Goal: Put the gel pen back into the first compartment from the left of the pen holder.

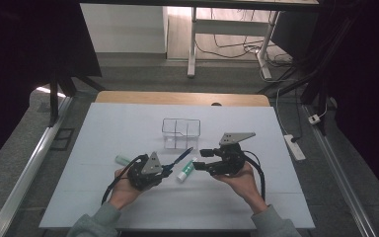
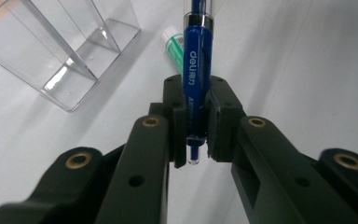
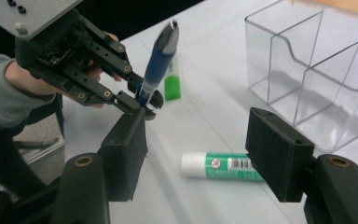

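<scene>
The left claw [image 1: 170, 169] is clamped on the blue pen [image 1: 180, 158], which is above the counter [image 1: 103, 128]. Its long axis slants up toward the clear organizer [image 1: 180, 132]. The pen's tip is cut off in the left gripper view. The right claw [image 1: 201, 159] stands apart, holding nothing, above the glue stick [image 1: 185, 170].

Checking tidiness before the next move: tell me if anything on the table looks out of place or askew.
Nothing is spilled or broken. Two glue sticks lie on their sides on the table: one between the hand-held grippers, another by the left hand-held gripper. That gripper holds the blue pen by its end. The clear organizer stands upright, empty.
</scene>
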